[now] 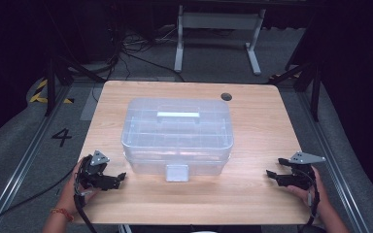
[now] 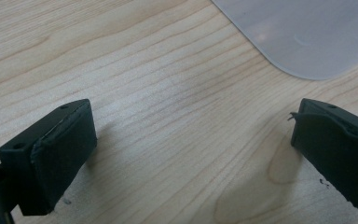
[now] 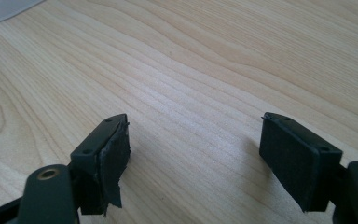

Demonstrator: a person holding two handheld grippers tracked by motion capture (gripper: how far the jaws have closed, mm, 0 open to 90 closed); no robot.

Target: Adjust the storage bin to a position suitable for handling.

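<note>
Centrally on the wooden table (image 1: pixel 252 145) sits a clear plastic storage box (image 1: pixel 177 133), lid on, with a handle on top and a latch (image 1: pixel 177 172) on its near side. Near the left edge, the left gripper (image 1: pixel 119 177) rests released, jaws spread wide over bare wood, nothing between them. Near the right edge, the right gripper (image 1: pixel 270 174) is likewise released and empty. Both stand apart from the box and point inward.

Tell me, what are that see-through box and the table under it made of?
The box looks like clear, slightly frosted plastic: its inner dividers show through the lid. The table looks like pale wood or a wood-look laminate, matte, with visible grain lines; which one cannot be told.
</note>
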